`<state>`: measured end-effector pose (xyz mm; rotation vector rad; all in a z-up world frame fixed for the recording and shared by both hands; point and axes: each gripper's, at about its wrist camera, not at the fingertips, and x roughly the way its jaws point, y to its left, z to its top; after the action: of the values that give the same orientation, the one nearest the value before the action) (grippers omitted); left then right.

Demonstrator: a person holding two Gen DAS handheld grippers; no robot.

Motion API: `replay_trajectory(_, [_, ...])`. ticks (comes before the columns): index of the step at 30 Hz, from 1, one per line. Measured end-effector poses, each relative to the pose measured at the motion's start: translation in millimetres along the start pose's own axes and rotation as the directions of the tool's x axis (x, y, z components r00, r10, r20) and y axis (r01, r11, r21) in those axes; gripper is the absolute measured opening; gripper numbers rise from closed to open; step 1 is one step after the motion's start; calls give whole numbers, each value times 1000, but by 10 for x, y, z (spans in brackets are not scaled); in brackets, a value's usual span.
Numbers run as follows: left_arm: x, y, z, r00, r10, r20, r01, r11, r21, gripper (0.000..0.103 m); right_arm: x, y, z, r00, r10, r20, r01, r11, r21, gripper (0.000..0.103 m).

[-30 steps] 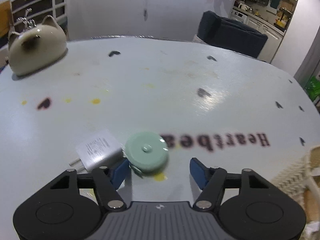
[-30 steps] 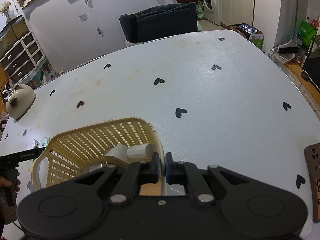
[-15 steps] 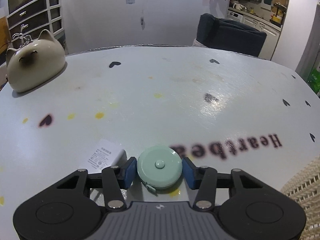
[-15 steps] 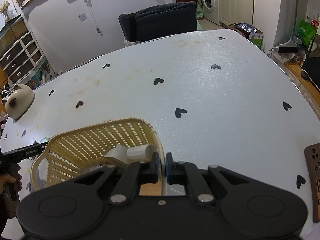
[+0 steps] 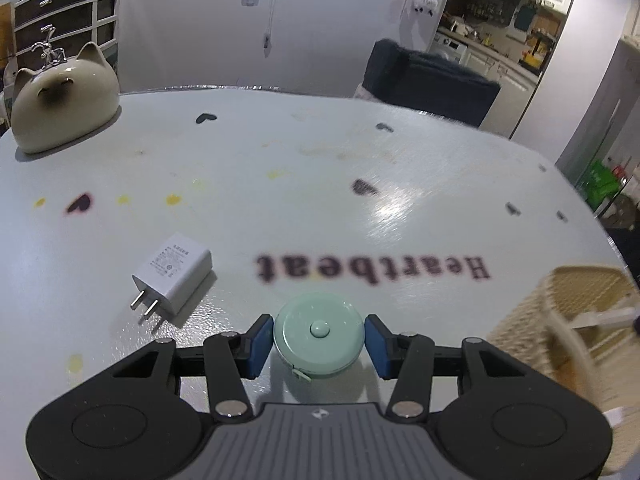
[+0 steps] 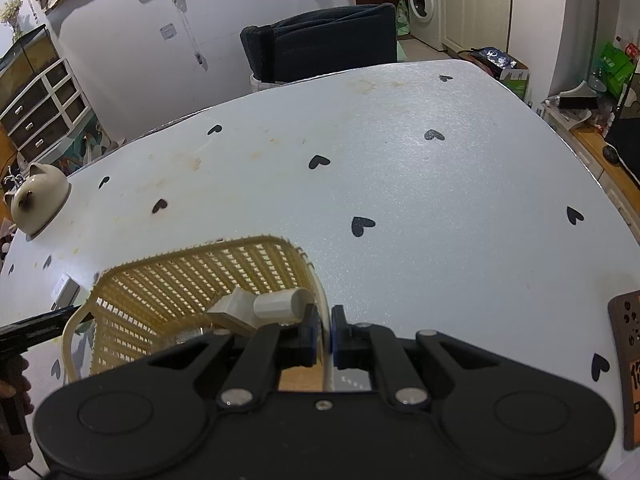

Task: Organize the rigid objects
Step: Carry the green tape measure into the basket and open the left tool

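Note:
A round mint-green tape measure (image 5: 320, 330) sits between the blue pads of my left gripper (image 5: 318, 343), which is shut on it and holds it just above the white table (image 5: 360, 152). A white plug charger (image 5: 174, 270) lies on the table to the left of it. The cream woven basket (image 5: 560, 320) stands at the right edge of the left wrist view. My right gripper (image 6: 325, 334) is shut on the near right rim of that basket (image 6: 192, 250). A grey-white part (image 6: 260, 306) lies inside it.
A cat-shaped ceramic pot (image 5: 60, 108) stands at the far left of the table. A dark chair (image 6: 320, 44) is behind the far edge. A brown board (image 6: 626, 360) lies at the right edge. A hand (image 6: 12, 380) shows at the lower left.
My left gripper closed on the tape measure, then lifted it and moved right, away from the charger and nearer the basket. The right gripper has not moved.

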<state>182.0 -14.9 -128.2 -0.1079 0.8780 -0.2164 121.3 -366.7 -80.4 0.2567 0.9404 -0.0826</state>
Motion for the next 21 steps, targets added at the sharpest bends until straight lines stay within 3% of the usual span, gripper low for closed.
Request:
replay_trajectory(7, [-352, -216, 140, 994, -81, 75, 80, 997, 12, 50, -7, 13, 4, 1000, -5, 1, 5, 1000, -5, 7])
replay_trajectory(12, [-560, -475, 253, 979, -164, 123, 159, 986, 56, 50, -66, 11, 34, 1000, 0, 12, 0, 1000, -2, 7])
replay_trajectory(15, [-634, -652, 285, 967, -221, 124, 210, 973, 99, 50, -104, 8, 32, 1000, 1, 19, 0, 1000, -4, 7])
replay_trajectory(18, [-672, -849, 285, 955, -277, 106, 260, 954, 151, 50, -141, -10, 41, 999, -12, 35, 12, 1000, -6, 14])
replay_trajectory(21, [-647, -1060, 255, 943, -327, 64, 308, 929, 204, 50, -143, -22, 39, 999, 10, 33, -10, 1000, -5, 6])
